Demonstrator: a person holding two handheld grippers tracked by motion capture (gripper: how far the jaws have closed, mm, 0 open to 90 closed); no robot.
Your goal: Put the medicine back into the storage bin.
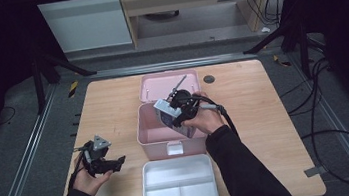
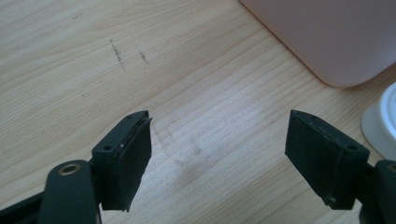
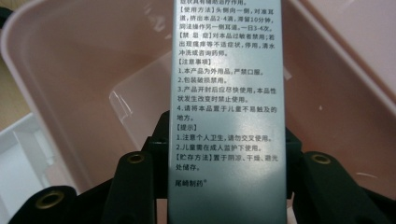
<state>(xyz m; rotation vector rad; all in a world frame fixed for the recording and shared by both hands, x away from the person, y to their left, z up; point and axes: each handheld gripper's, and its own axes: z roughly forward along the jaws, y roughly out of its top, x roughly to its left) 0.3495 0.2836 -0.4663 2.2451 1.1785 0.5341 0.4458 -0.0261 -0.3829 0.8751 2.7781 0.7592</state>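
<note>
My right gripper (image 1: 176,110) is shut on a silver-grey medicine carton (image 1: 166,113) and holds it tilted over the open pink storage box (image 1: 141,132). In the right gripper view the carton (image 3: 226,107), printed with black text, stands between the jaws above the box's empty pink interior (image 3: 84,70). Well to the left of the box, my left gripper (image 1: 112,163) sits low over the table. In the left gripper view it (image 2: 219,126) is open, with bare wood between the pads and the pink box's corner (image 2: 327,37) farther off.
The pink lid (image 1: 160,82) lies flat behind the box. A white divided tray (image 1: 179,184) sits in front of the box near the table's front edge; its rim (image 2: 380,121) shows in the left gripper view. A dark round grommet (image 1: 209,79) is at the back.
</note>
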